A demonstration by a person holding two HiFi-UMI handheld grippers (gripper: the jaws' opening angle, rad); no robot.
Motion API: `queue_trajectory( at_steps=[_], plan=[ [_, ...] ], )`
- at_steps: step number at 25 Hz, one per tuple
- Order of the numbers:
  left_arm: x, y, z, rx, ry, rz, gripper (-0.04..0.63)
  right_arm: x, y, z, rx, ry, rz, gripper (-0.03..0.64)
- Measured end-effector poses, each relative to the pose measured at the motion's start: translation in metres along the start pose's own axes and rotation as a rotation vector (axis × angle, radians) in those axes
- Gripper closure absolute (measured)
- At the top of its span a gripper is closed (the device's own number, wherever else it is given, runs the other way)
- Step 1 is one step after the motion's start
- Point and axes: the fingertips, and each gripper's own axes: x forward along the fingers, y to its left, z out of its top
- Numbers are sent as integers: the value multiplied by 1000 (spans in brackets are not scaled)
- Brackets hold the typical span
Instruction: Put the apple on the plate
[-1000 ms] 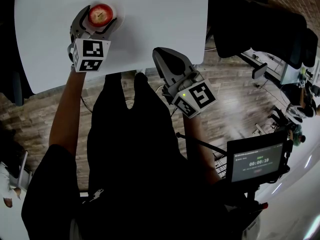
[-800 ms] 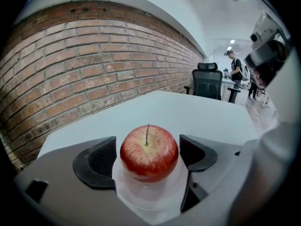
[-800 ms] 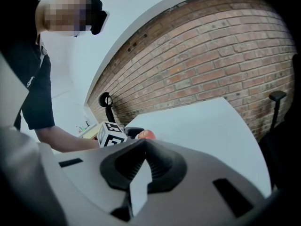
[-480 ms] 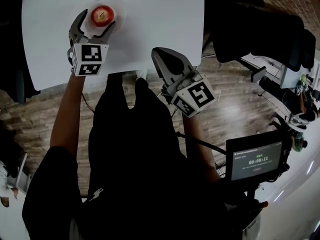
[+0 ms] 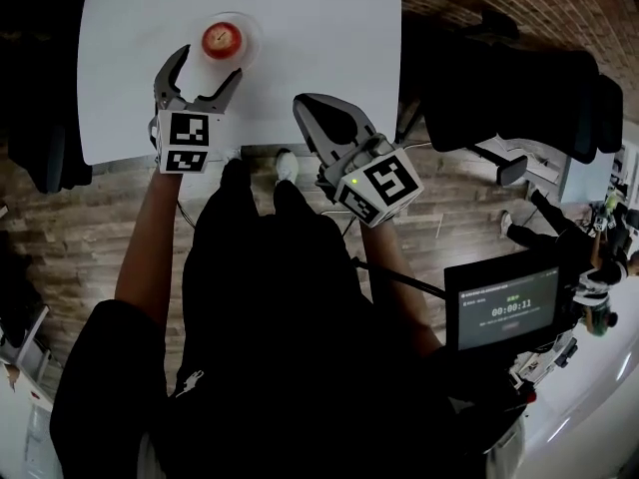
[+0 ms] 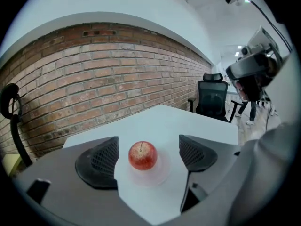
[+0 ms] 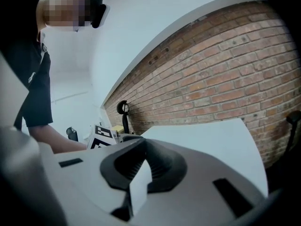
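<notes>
Seeing a round, glossy red apple with a short stem, standing upright in the middle of a small, pale, translucent round plate, itself lying on the far left part of the smooth white worktop. Judging the task as done in effect, with the fruit already resting on the dish. Holding the left tool just on the near side of the plate, jaws spread wide apart and gripping nothing. Pointing it straight at the apple, which is lying directly ahead along the line of the jaws, just beyond the tips of the ribbed black pads and touching neither one. Holding the right tool over the near edge of the worktop, well apart from the plate, jaws brought together at the tips and empty, with only a thin wedge of white showing between the dark grooved pads. Finding the left tool clearly the nearer one. Noting no long axis on the apple, it being almost a ball. Expecting, as a guess, only drawing the left tool away without nudging the light plate.
</notes>
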Motion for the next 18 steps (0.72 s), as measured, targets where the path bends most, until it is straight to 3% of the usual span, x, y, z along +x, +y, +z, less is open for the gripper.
queue_trajectory(
  at_steps=[8,18],
  plan=[
    [-30,-20,8,-2,-3,24,189,-13,15,12,-54,-29,55,612],
    [-79,-37,25,-14,-45,67,283,-26,45,25,-114,-61,130,614]
  ],
)
